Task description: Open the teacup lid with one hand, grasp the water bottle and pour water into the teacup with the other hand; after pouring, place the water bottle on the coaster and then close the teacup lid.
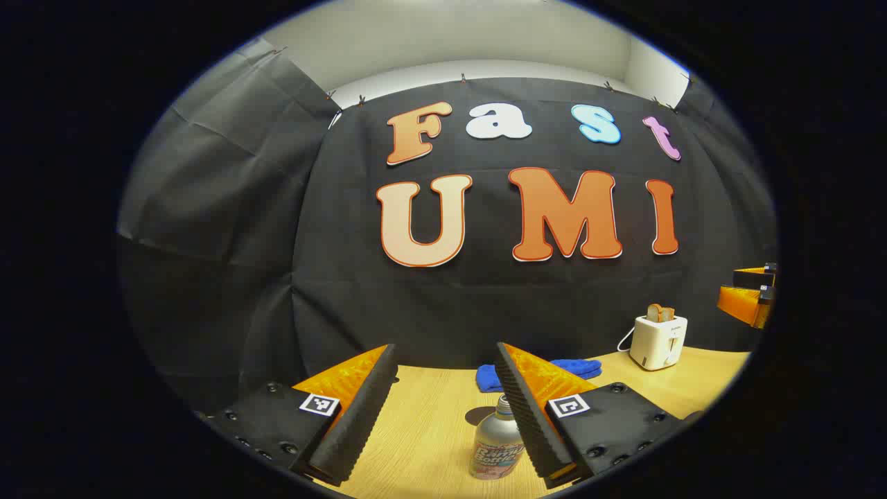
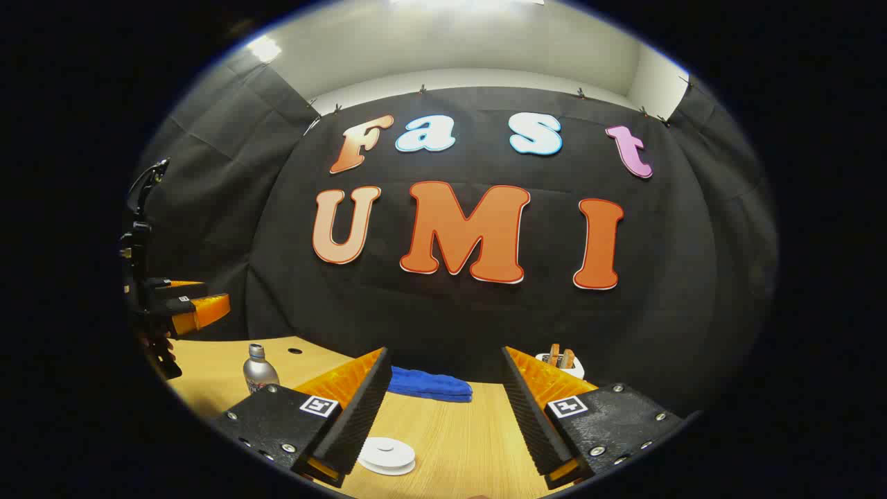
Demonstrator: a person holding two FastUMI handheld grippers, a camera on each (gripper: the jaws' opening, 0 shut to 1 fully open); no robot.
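- Looking along the left gripper (image 1: 443,409), the left gripper view has the water bottle (image 1: 497,443) standing upright on the wooden table (image 1: 429,430), low between the fingers and partly behind the right-hand one, touching neither so far as can be told.
- Farther back in that view lie a blue cloth (image 1: 575,366) and a white toaster (image 1: 658,339) with bread in its slots.
- From the right gripper (image 2: 443,409), the right gripper view brings in a white teacup lid (image 2: 387,454) low on the table, just beside the left-hand finger; the cup beneath it cannot be made out.
- That view places the bottle (image 2: 259,371) well off to the left, with the other gripper (image 2: 187,308) hanging above and beyond it at the edge.
- Black cloth walls the booth behind the table.
- Both grippers stand spread wide, holding nothing.
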